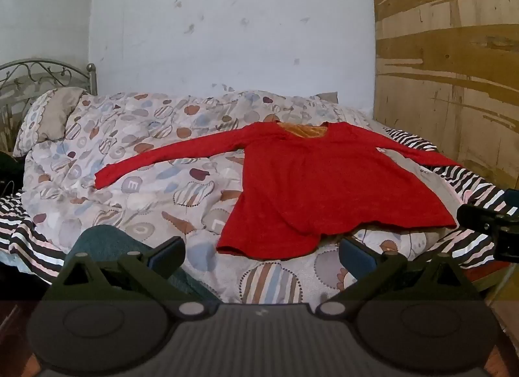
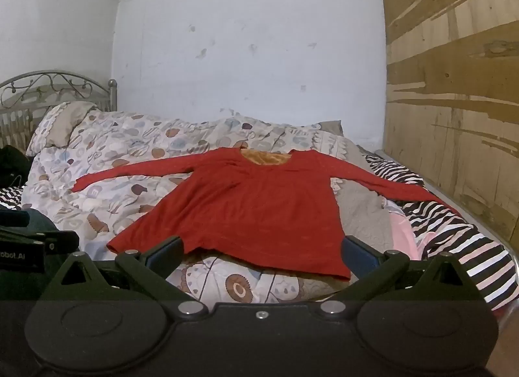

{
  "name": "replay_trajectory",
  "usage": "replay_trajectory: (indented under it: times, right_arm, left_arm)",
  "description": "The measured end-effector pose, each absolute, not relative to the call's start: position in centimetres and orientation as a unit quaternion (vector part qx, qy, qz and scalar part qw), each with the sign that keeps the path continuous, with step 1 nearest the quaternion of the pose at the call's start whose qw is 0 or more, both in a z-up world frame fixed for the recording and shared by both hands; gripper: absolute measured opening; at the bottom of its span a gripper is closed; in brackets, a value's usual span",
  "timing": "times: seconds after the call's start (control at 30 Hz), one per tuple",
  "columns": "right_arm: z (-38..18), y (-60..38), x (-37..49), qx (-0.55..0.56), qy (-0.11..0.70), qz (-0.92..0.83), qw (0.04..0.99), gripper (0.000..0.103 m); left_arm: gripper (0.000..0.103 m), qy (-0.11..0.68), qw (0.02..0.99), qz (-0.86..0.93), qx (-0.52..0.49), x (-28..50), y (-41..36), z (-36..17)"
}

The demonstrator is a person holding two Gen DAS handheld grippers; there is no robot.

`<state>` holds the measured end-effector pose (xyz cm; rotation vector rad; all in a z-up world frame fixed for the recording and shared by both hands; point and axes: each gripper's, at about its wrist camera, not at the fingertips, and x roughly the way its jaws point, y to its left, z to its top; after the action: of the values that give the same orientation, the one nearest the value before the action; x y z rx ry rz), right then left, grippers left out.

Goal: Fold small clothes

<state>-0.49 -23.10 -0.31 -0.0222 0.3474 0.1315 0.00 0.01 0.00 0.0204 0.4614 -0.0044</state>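
Observation:
A red long-sleeved top (image 1: 318, 182) lies flat on the bed, both sleeves spread out, neckline with orange lining toward the wall. It also shows in the right wrist view (image 2: 259, 208). My left gripper (image 1: 262, 252) is open and empty, just short of the hem. My right gripper (image 2: 262, 252) is open and empty, its fingers either side of the hem's near edge, not touching it. The right gripper's body shows at the right edge of the left wrist view (image 1: 489, 221).
The top rests on a patterned quilt (image 1: 136, 163) over a black-and-white striped blanket (image 1: 470, 189). A pillow (image 1: 52, 114) and metal headboard (image 1: 42, 75) are at the left. A wooden board (image 1: 454, 69) lines the right side; a white wall is behind.

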Motion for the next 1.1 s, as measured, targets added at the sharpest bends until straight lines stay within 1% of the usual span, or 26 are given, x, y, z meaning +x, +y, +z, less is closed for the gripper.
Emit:
replay_trajectory:
  times: [0.7,1.1]
  right_arm:
    - [-0.2,-23.2,-0.5,-0.009,0.174,0.065,0.983,0.103]
    - [-0.2,-23.2,-0.5,-0.008,0.174,0.065,0.983,0.103]
  left_arm:
    - [0.103,0.234,0.972,0.003,0.013,-0.7,0.7,0.0]
    - [0.103,0.237,0.971,0.003,0.014,-0.3,0.6,-1.1]
